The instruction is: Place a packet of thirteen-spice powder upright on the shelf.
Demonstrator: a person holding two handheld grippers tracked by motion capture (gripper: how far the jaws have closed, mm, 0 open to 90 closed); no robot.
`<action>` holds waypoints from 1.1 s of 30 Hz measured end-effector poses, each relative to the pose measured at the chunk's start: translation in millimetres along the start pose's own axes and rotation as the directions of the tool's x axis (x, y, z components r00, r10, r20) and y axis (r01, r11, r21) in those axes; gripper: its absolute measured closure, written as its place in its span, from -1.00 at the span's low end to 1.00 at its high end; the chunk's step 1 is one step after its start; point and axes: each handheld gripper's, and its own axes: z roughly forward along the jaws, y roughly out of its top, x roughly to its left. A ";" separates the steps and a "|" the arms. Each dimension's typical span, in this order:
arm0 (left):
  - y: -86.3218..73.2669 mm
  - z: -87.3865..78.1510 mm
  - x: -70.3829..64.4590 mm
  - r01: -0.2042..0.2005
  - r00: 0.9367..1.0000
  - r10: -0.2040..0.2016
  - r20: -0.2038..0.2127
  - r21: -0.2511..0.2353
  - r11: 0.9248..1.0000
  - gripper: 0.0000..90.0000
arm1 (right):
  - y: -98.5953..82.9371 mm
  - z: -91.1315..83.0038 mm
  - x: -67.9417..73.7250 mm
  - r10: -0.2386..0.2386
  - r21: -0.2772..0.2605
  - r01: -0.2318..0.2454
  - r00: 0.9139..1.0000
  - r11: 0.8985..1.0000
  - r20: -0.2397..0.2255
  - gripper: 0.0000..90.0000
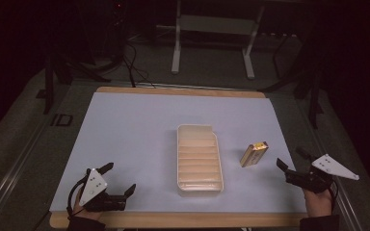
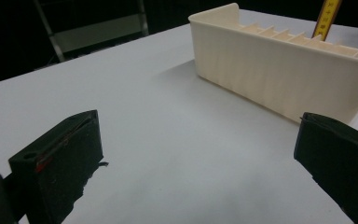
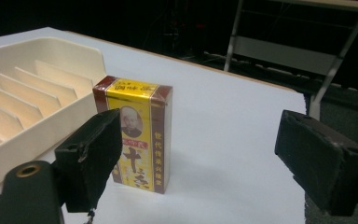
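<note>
your right claw [image 1: 291,162] sits spread at the frame's lower right, near the yellow box [image 1: 254,154]; your left claw [image 1: 119,178] gapes at lower left.

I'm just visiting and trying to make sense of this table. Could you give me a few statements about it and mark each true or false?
1. The yellow box stands on the table, outside the tray. True.
2. The right gripper is shut on the yellow box. False: its fingers are spread wide and the box stands free ahead of them.
3. The tray has dividers inside and its slots look empty. True.
4. The left gripper holds the tray. False: it is open, over bare table beside the tray.
5. The box is on the left gripper's side of the tray. False: it is on the right gripper's side.
</note>
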 end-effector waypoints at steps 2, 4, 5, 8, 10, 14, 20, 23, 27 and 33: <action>0.0 0.1 0.0 0.002 1.000 -0.002 0.001 -0.003 1.000 -0.97 | -0.2 0.7 0.2 -0.002 0.006 0.002 1.000 1.000 0.000 -0.67; 0.1 0.3 0.1 0.004 1.000 -0.004 0.001 -0.003 1.000 -0.98 | -0.4 2.5 0.9 0.002 0.012 -0.001 1.000 1.000 -0.013 -0.67; 0.1 0.4 0.3 0.005 1.000 -0.005 0.002 -0.003 1.000 -0.98 | -0.3 2.6 1.4 -0.006 0.015 0.006 1.000 1.000 -0.011 -0.67; 0.2 0.9 0.3 0.004 1.000 -0.004 0.005 0.003 1.000 -0.97 | 0.0 2.7 1.2 -0.023 0.006 0.024 0.999 1.000 -0.029 -0.64; 0.2 1.1 0.1 0.004 1.000 -0.004 0.007 0.004 1.000 -0.97 | 0.1 2.8 1.3 -0.029 0.012 0.029 0.999 0.999 -0.038 -0.64; 0.2 0.9 -0.1 0.006 1.000 -0.006 0.011 0.006 1.000 -0.97 | -0.2 3.6 0.2 -0.017 0.041 0.018 0.999 0.999 -0.045 -0.65; -0.3 2.3 0.3 0.011 1.000 -0.011 0.017 0.011 1.000 -0.98 | 0.9 4.2 -1.4 -0.011 0.099 0.015 0.999 0.995 -0.042 -0.65; -0.8 3.1 0.2 0.008 1.000 -0.009 0.025 0.024 1.000 -0.98 | 0.9 7.1 -6.9 0.016 0.187 -0.014 1.000 0.982 -0.009 -0.65; -0.9 3.1 -0.9 0.005 1.000 -0.006 0.024 0.031 0.999 -0.97 | -0.2 10.8 -11.9 0.053 0.276 -0.052 0.999 0.960 0.003 -0.64; -1.0 4.4 -1.2 0.006 1.000 -0.007 0.027 0.040 0.999 -0.98 | -4.1 16.4 -11.0 0.093 0.436 -0.080 0.996 0.896 -0.008 -0.63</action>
